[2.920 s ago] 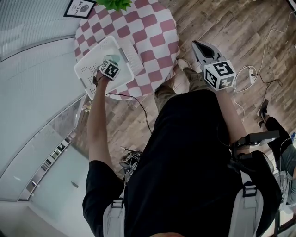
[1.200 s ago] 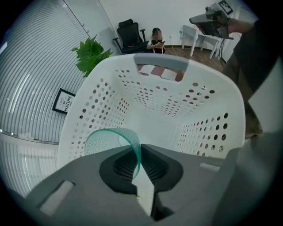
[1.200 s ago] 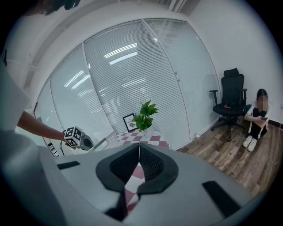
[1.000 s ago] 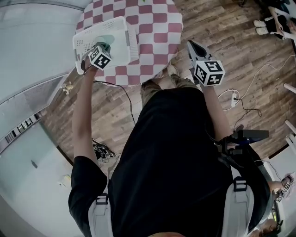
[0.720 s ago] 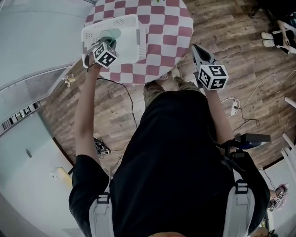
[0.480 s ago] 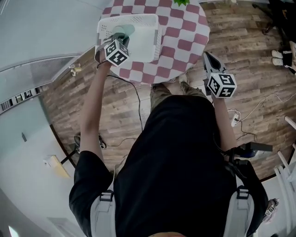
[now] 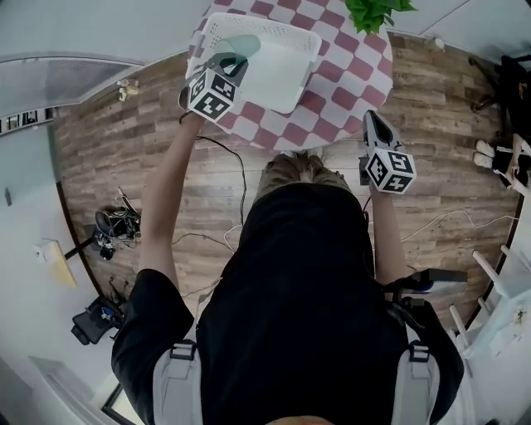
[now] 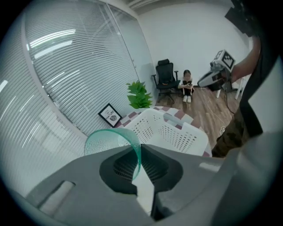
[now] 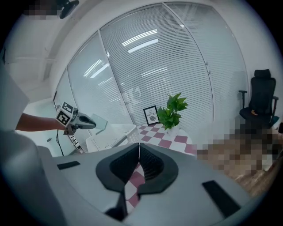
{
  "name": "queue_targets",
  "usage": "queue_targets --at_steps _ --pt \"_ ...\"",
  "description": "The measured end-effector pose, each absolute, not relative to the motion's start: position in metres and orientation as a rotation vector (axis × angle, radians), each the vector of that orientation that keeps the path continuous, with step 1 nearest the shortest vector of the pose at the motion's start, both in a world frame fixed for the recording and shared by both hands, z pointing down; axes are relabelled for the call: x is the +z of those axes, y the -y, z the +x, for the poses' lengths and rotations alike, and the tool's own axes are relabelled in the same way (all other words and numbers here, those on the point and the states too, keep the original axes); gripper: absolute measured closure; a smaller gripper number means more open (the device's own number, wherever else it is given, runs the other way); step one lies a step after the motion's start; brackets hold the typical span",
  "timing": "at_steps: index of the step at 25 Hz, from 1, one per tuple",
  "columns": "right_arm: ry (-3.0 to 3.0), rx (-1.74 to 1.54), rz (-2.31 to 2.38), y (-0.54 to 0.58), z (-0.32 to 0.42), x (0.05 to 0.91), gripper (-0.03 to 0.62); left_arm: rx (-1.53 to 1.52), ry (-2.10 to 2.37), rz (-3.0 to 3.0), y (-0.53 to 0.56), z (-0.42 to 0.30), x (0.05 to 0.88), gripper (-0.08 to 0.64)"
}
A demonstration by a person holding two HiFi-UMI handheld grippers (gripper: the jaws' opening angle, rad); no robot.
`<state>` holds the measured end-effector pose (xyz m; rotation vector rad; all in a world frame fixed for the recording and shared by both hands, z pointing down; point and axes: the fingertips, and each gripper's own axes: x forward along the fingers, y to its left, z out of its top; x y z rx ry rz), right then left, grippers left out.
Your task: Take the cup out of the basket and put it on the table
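A translucent green cup [image 8: 108, 142] hangs by its rim in my left gripper [image 8: 138, 155], whose jaws are shut on the rim's wall. In the head view the cup [image 7: 238, 46] and left gripper [image 7: 227, 65] are over the left end of the white perforated basket [image 7: 278, 60]. The right gripper view shows that cup [image 9: 100, 122] held above the basket [image 9: 110, 137]. My right gripper [image 7: 374, 119] hovers off the table's near right edge, its jaws [image 9: 139, 151] shut with nothing in them.
The basket stands on a round table [image 7: 348, 75] with a red and white checked cloth. A potted plant [image 7: 377, 12] and a framed picture [image 8: 110, 115] stand at the far side. Window blinds run along the left. An office chair [image 8: 164, 73] and a seated person [image 8: 186, 86] are beyond the table; cables lie on the wood floor.
My left gripper has risen with the cup, from inside the basket to above its left end, and has rolled. The right gripper has shifted sideways beside the table.
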<state>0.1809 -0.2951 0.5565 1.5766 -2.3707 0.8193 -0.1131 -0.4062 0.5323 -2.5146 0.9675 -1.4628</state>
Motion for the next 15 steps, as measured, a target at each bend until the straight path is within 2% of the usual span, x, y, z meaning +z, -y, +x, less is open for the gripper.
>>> queue_targets --at_steps 15 --pt "2.552 0.635 1.408 0.307 0.052 0.485 0.581 -1.131 -1.227 -2.631 0.358 -0.199 0.465 0.538"
